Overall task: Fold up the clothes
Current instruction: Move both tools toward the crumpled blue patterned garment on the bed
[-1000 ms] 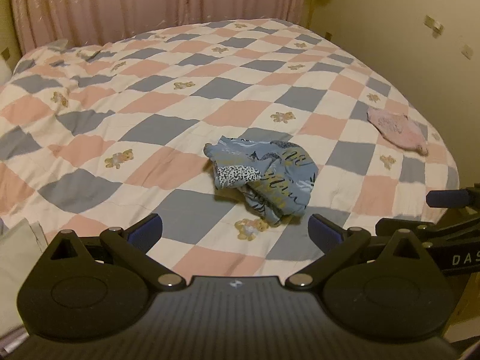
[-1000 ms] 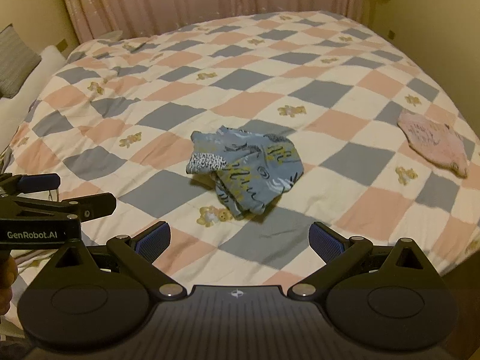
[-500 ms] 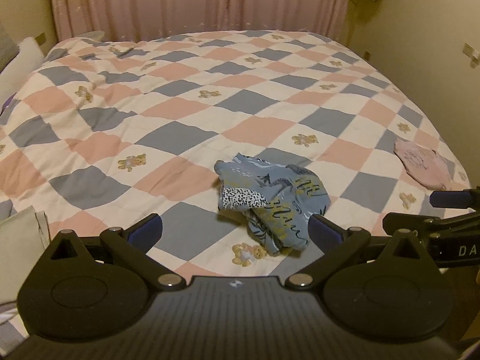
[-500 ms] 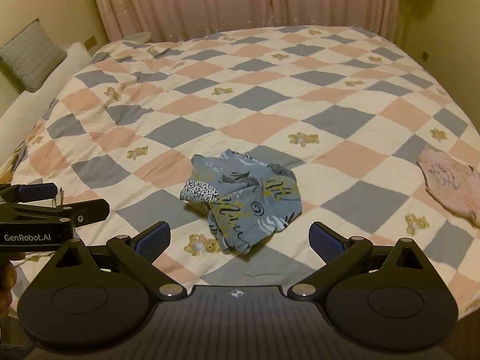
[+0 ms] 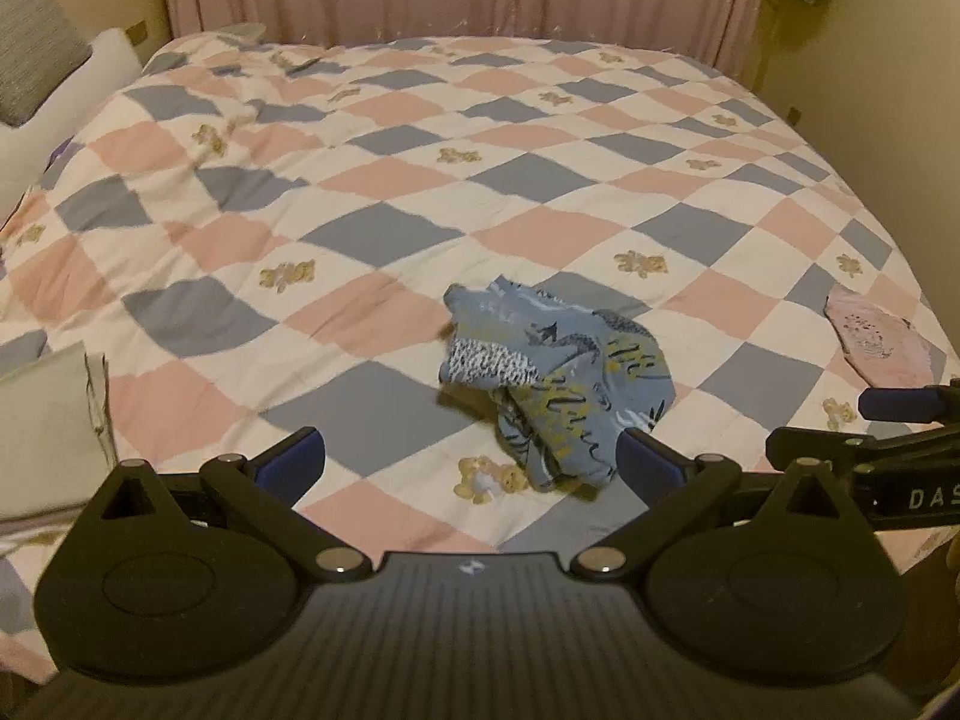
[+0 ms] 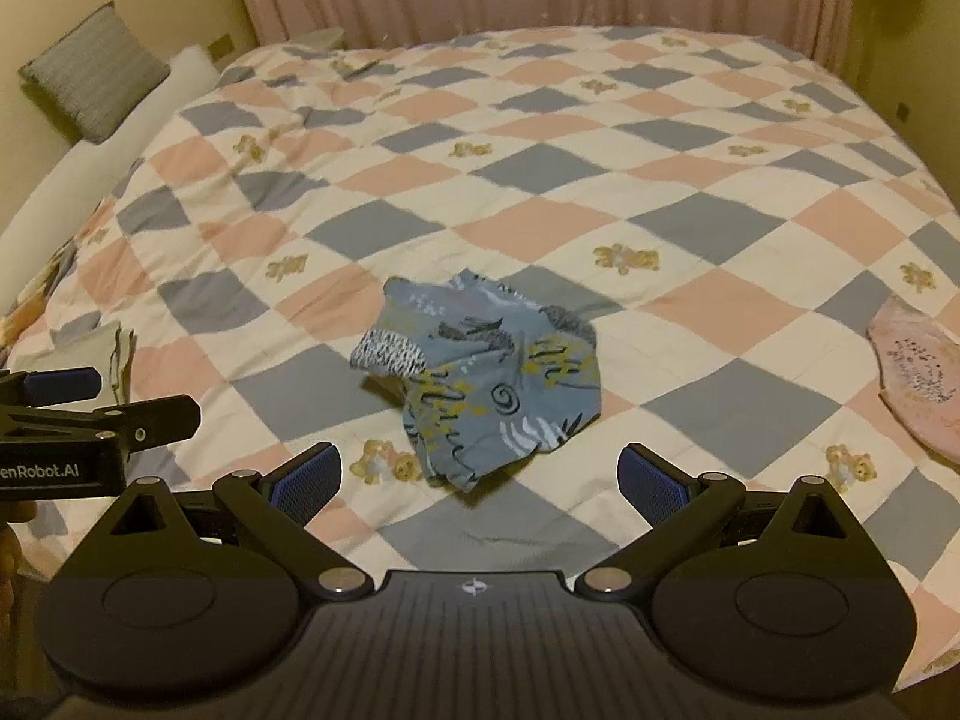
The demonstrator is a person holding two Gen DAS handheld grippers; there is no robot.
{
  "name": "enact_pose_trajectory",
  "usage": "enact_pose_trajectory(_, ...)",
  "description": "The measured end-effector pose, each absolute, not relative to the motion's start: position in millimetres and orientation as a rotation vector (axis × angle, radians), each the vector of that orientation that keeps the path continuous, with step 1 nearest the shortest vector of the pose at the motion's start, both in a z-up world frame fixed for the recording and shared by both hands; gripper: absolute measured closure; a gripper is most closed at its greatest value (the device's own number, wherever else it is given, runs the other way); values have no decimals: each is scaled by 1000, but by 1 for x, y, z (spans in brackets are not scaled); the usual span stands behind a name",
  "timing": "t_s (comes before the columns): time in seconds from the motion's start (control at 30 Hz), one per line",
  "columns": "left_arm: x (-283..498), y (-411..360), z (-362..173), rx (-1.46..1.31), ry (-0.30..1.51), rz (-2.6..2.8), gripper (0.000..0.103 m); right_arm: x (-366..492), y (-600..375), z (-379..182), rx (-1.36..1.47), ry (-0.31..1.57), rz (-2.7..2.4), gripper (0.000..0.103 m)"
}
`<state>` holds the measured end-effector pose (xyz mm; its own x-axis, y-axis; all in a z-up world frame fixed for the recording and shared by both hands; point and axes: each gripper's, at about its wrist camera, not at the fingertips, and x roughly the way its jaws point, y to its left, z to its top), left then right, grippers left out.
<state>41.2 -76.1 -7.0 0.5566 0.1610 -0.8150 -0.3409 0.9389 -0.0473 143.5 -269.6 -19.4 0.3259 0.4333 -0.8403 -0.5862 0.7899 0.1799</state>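
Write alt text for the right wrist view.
A crumpled blue patterned garment lies on a pink, grey and white checked quilt, just ahead of the open right tool. The left tool pokes in at left; a pink garment lies at right.

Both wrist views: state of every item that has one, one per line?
blue patterned garment: crumpled, unfolded, lying free on quilt
pink garment: spread flat near bed's right edge
pale folded cloth: folded, left bed edge
left gripper: open, empty
right gripper: open, empty
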Motion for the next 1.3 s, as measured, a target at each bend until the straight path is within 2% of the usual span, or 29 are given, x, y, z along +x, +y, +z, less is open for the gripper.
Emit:
enact_pose_trajectory(0.6, 46, -44, -3, -187, 941, 220, 1, 127, -248, -11, -154, 1043, 605, 2)
enact_pose_trajectory(1.3, 44, -44, -11, -185, 972, 151, 1, 121, -249, -19, -146, 1070, 550, 2)
